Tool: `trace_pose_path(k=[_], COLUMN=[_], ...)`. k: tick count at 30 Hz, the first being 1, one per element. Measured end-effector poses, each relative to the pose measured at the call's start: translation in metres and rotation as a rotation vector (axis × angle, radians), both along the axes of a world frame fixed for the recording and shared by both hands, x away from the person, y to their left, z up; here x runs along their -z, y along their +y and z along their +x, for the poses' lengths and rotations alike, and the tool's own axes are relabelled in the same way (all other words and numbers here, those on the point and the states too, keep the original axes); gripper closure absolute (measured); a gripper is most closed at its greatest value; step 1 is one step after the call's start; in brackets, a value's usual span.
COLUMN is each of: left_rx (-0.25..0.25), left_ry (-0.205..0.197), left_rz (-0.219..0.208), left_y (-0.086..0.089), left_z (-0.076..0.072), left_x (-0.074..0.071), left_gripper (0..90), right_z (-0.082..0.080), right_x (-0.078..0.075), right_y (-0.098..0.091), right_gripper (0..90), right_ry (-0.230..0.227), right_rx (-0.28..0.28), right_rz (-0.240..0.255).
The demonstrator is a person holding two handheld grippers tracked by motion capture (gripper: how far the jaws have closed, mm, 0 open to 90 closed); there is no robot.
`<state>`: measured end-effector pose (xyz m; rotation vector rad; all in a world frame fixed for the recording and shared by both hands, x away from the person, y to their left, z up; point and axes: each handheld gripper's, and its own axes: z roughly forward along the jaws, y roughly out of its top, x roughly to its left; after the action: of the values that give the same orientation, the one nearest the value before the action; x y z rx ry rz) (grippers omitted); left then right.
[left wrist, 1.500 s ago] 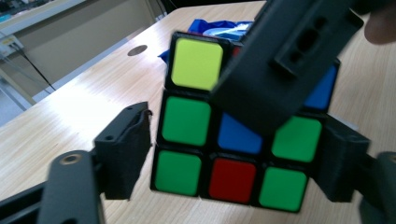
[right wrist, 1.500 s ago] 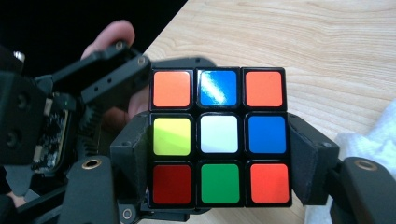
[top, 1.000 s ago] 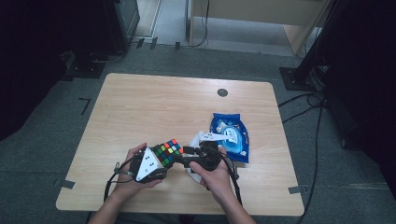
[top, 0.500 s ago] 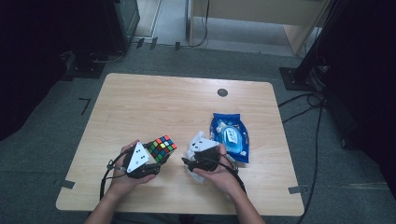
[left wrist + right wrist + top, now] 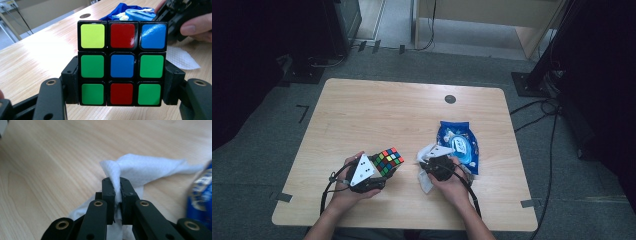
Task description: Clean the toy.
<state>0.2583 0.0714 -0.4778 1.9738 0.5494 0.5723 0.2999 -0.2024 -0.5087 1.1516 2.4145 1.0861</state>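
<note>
Low in the high view, near the front edge of the pale wooden table (image 5: 377, 107), two hands work side by side. At lower left the left gripper (image 5: 379, 172) clamps a multicoloured plastic puzzle cube with black edges (image 5: 388, 161), lifted slightly off the tabletop. Right of it, at lower centre, the right gripper (image 5: 428, 167) sits over a crumpled white paper wipe (image 5: 426, 181) that lies on the wood. Just beside it, toward the right, rests a glossy blue plastic wipes packet (image 5: 459, 142). A small dark round grommet (image 5: 450, 99) marks the far side of the table.

Centre frame in the left gripper view, the cube (image 5: 122, 62) shows one face of nine stickers: yellow, red and blue along the top, green, blue, green in the middle, green, red, green below. The black jaws press its left and right sides at the lower half, so the left gripper (image 5: 122, 83) pinches it firmly. The packet (image 5: 130, 12) lies at the upper edge, the wipe (image 5: 181, 58) at the right, with the other hand at upper right.

Lower centre in the right gripper view, the right gripper (image 5: 117, 187) has just been closing its jaws, and they now nip a bunched fold of the wipe (image 5: 140, 171). Thin, faintly textured sheet spreads right and trails below the jaws onto the wood. A blurred edge of the packet (image 5: 201, 195) fills the right margin.
</note>
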Motion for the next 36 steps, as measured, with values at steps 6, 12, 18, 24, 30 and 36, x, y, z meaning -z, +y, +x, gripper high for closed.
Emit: trace_pose_path(k=[6, 12, 18, 24, 30, 36], left_rx=[0.034, 0.078, 0.087, 0.069, 0.048, 0.060], left_ry=[0.006, 0.001, 0.006, 0.002, -0.002, 0.005], left_rz=[-0.005, -0.001, 0.005, -0.010, -0.021, -0.025], left_y=[-0.009, -0.021, -0.023, -0.018, -0.009, -0.011], left_z=[-0.003, -0.010, -0.011, -0.009, -0.007, -0.007], left_x=[0.001, 0.003, 0.006, 0.003, -0.001, -0.001], left_gripper=[34.0, 34.0, 34.1, 34.1, 34.1, 34.1], right_z=[-0.018, -0.036, -0.038, -0.049, -0.041, -0.033], right_x=[-0.044, -0.058, -0.057, -0.069, -0.061, -0.053], right_y=[0.001, 0.021, 0.028, 0.040, 0.029, 0.019], right_gripper=[86.1, 85.8, 86.2, 86.1, 85.7, 85.2], right_ry=[-0.138, -0.174, -0.085, -0.094, -0.071, -0.040], right_rx=[-0.010, -0.032, -0.041, -0.130, -0.060, 0.022], right_rz=[0.296, 0.393, 0.497, 0.517, 0.510, 0.490])
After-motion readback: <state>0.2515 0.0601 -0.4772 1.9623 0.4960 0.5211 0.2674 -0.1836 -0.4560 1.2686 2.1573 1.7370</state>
